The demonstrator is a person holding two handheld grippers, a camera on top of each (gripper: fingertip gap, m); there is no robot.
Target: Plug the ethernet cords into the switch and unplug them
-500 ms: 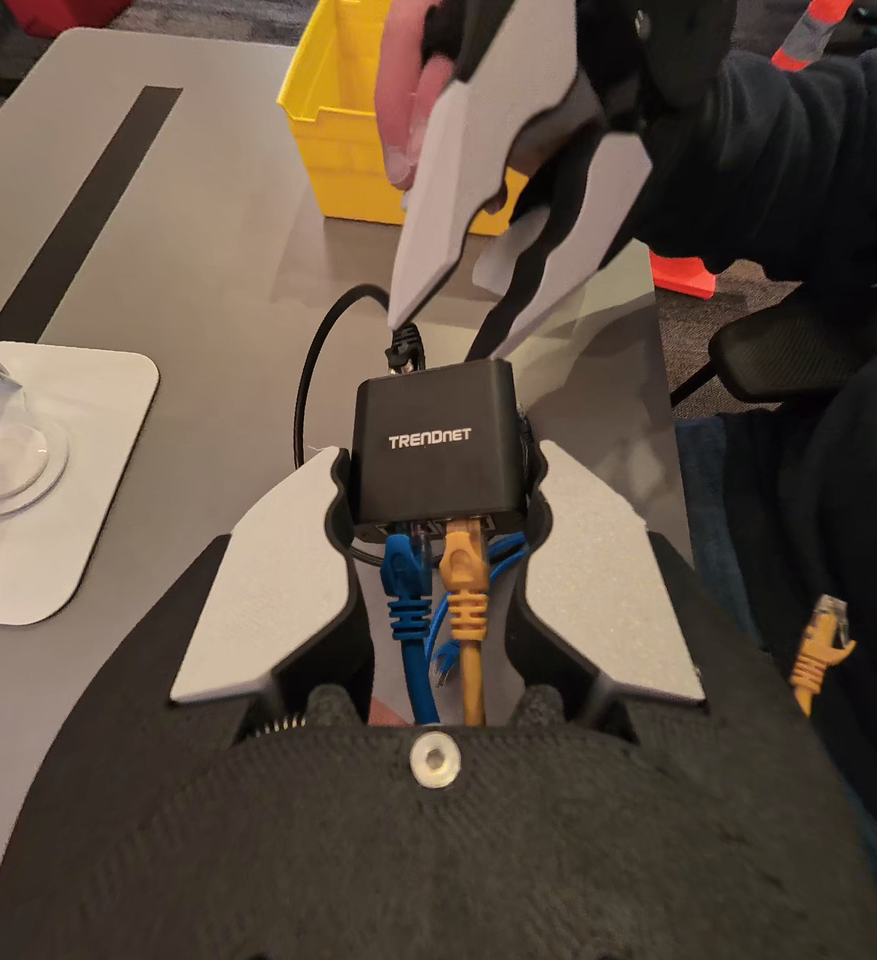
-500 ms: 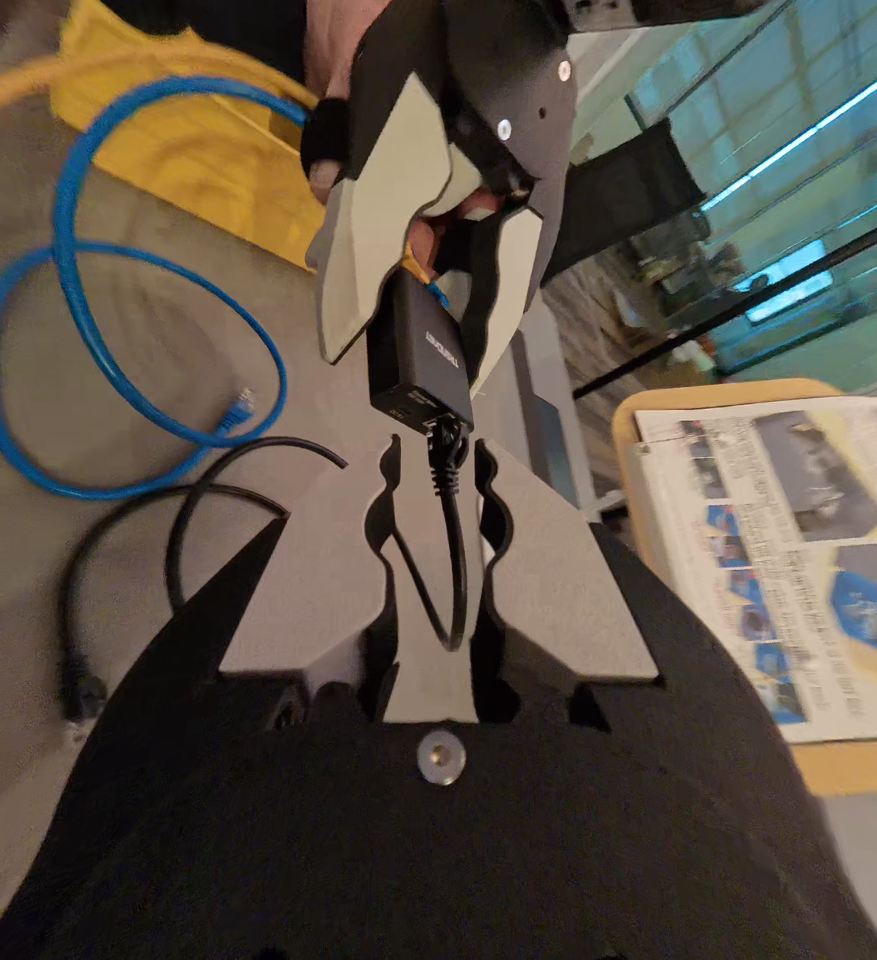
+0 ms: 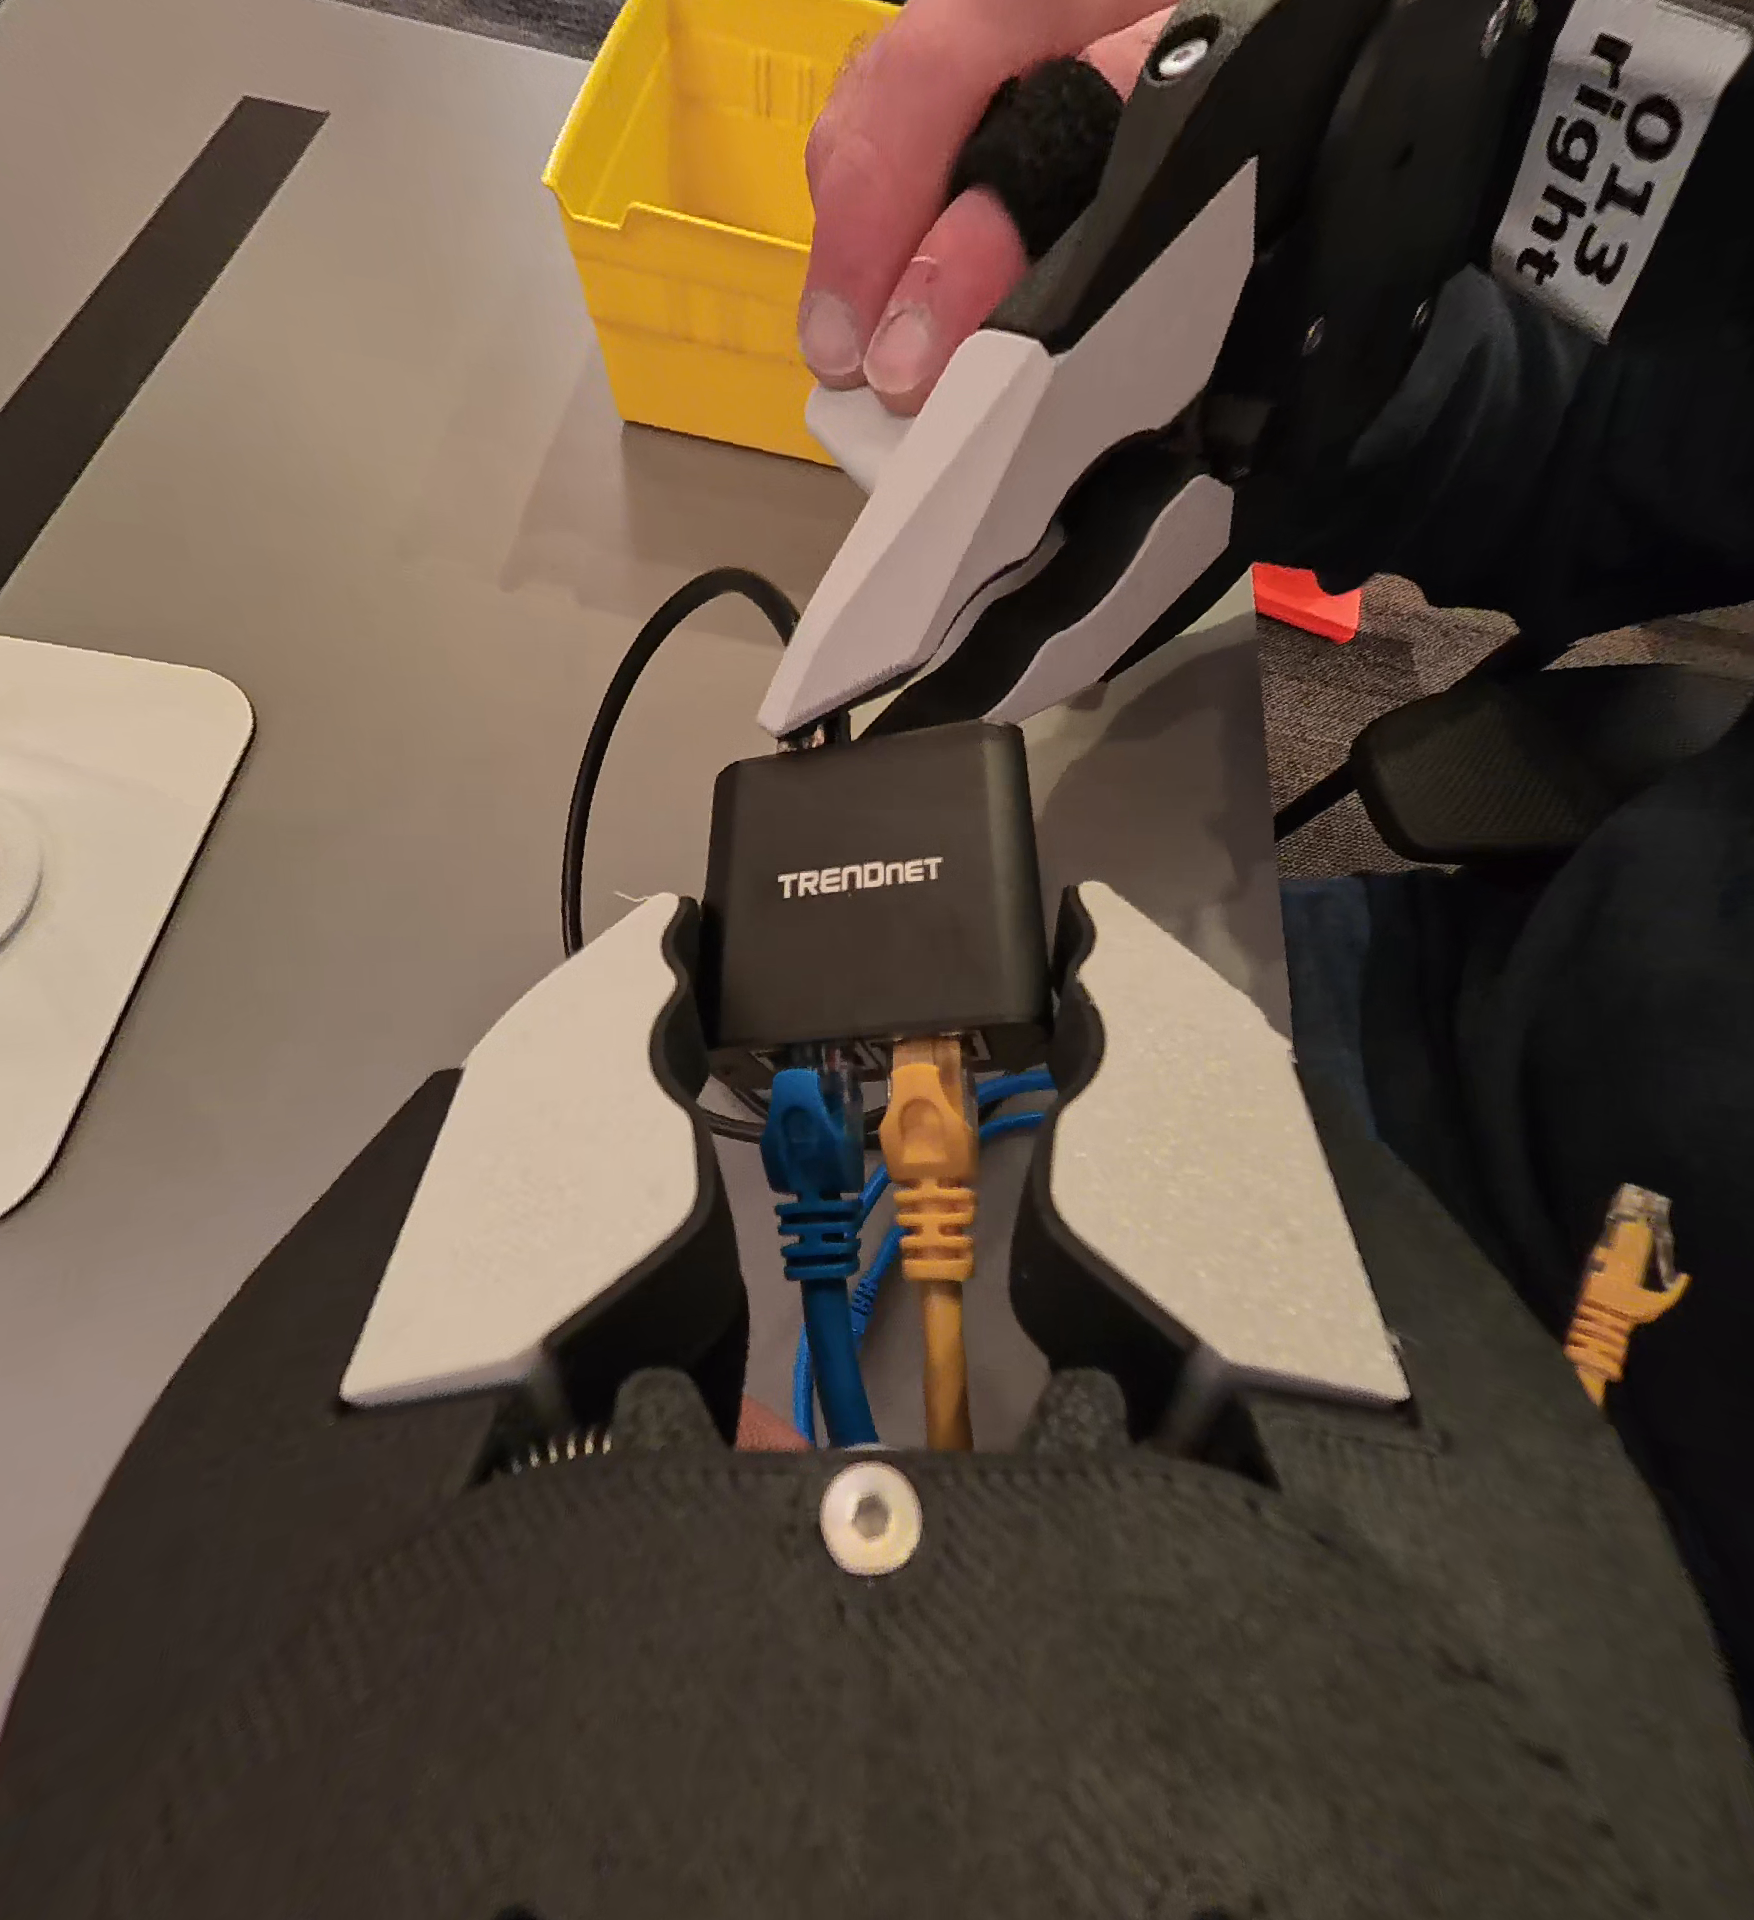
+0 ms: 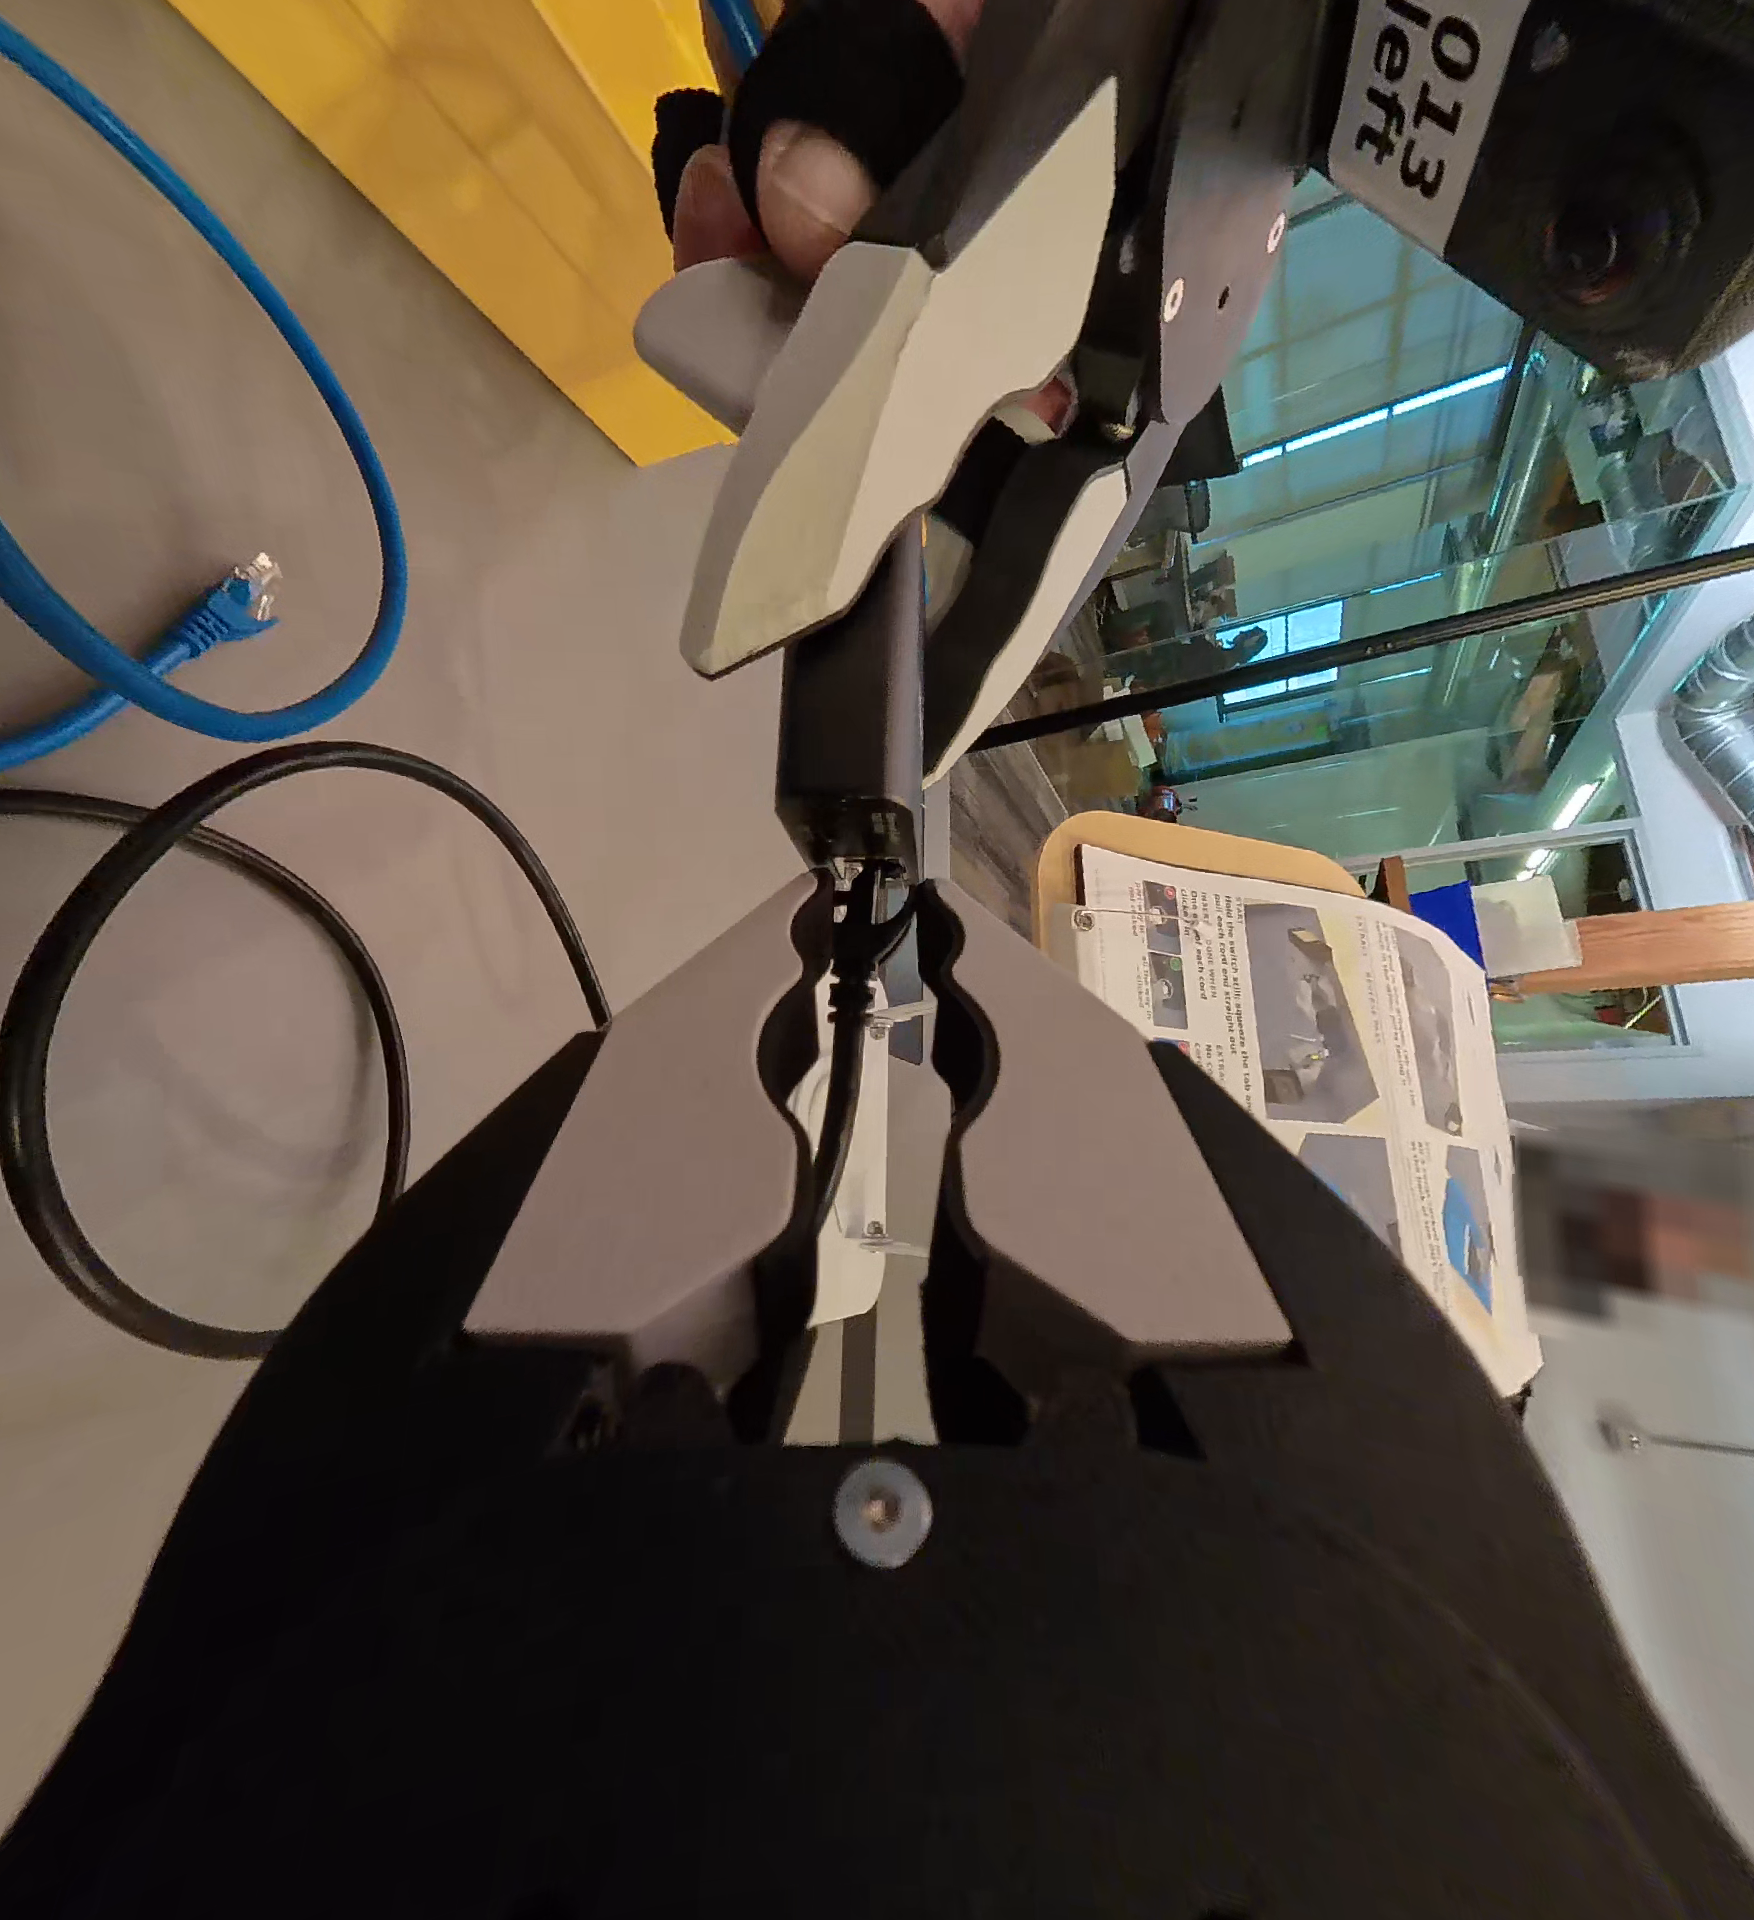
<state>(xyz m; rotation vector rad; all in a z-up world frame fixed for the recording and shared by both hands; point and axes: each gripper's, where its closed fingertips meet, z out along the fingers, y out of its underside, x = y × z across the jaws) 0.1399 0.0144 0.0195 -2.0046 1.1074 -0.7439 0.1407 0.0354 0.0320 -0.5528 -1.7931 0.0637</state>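
We are clamping the switch (image 3: 878, 894) in the left gripper (image 3: 873, 977), blue cord (image 3: 811, 1164) and yellow cord (image 3: 930, 1143) plugged in. The right gripper (image 4: 868, 894) is seemingly pinching the black cord's plug (image 4: 857, 914); squeeze its tab, then pull straight.

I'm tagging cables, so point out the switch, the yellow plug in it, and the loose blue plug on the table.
switch (image 3: 868, 883), left wrist view, its black top face.
yellow plug (image 3: 927, 1127), left wrist view, its boot.
loose blue plug (image 4: 227, 608), right wrist view, its boot.
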